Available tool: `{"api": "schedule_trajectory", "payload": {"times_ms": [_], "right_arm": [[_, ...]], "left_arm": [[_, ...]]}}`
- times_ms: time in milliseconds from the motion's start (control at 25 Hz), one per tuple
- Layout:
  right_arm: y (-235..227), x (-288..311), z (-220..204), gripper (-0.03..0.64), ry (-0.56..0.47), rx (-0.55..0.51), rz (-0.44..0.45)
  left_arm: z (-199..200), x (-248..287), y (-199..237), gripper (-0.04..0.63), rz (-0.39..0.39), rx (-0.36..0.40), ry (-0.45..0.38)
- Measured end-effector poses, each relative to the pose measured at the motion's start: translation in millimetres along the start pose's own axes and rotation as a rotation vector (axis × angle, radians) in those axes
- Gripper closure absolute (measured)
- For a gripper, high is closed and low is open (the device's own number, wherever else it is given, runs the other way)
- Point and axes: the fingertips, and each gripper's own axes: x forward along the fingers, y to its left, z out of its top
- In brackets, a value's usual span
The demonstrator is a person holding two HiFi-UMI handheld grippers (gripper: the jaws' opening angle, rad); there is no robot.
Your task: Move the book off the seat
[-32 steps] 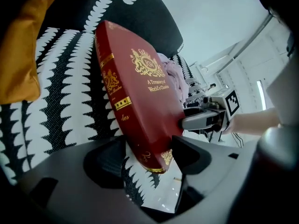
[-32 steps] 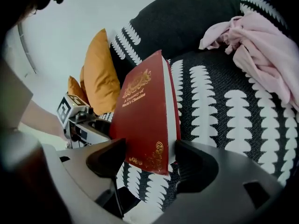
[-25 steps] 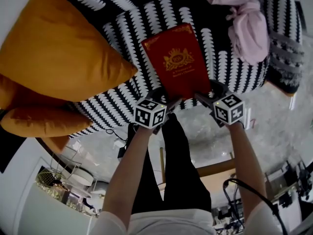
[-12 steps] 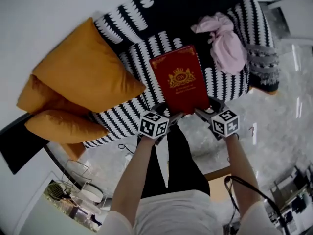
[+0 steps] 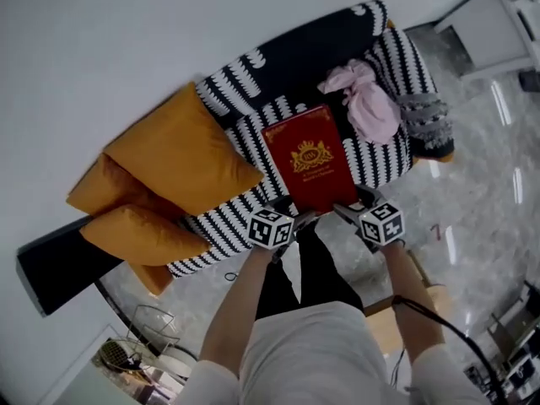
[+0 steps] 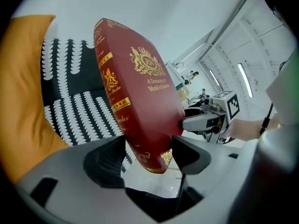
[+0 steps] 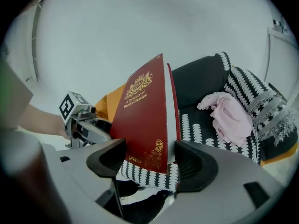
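A red hardback book with gold crest is held up in front of the black-and-white patterned sofa. My left gripper is shut on its lower left corner and my right gripper is shut on its lower right corner. In the left gripper view the book stands tilted between the jaws of the left gripper, spine showing, and the right gripper clasps its far edge. In the right gripper view the book's cover stands in the right gripper, with the left gripper beyond.
Orange cushions fill the sofa's left side. A pink cloth and a grey fringed throw lie at its right end. White furniture stands at top right, a wire rack at bottom left. The floor is glossy marble.
The head view has risen and drawn back, so the sofa looks smaller and farther. The book stays held in both grippers and now hangs above the seat's front.
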Motion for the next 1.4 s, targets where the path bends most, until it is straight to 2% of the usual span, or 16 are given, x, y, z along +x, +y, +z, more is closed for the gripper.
{"api": "schedule_trajectory", "payload": {"times_ms": [240, 680, 1160, 1400], "right_arm": [[41, -33, 13, 0.268, -0.073, 0.056, -0.04], [110, -77, 5, 0.268, -0.197, 0.141, -0.131], [169, -116, -27, 0.268, -0.328, 0.254, -0.248], [189, -136, -56, 0.268, -0.393, 0.327, -0.316]], "left_arm": [[8, -44, -27, 0.288, -0.033, 0.06, 0.024], [-2, -107, -63, 0.288, -0.089, 0.217, 0.09], [-30, -147, -100, 0.288, -0.174, 0.367, 0.183], [-48, -154, -121, 0.288, -0.216, 0.463, 0.255]]}}
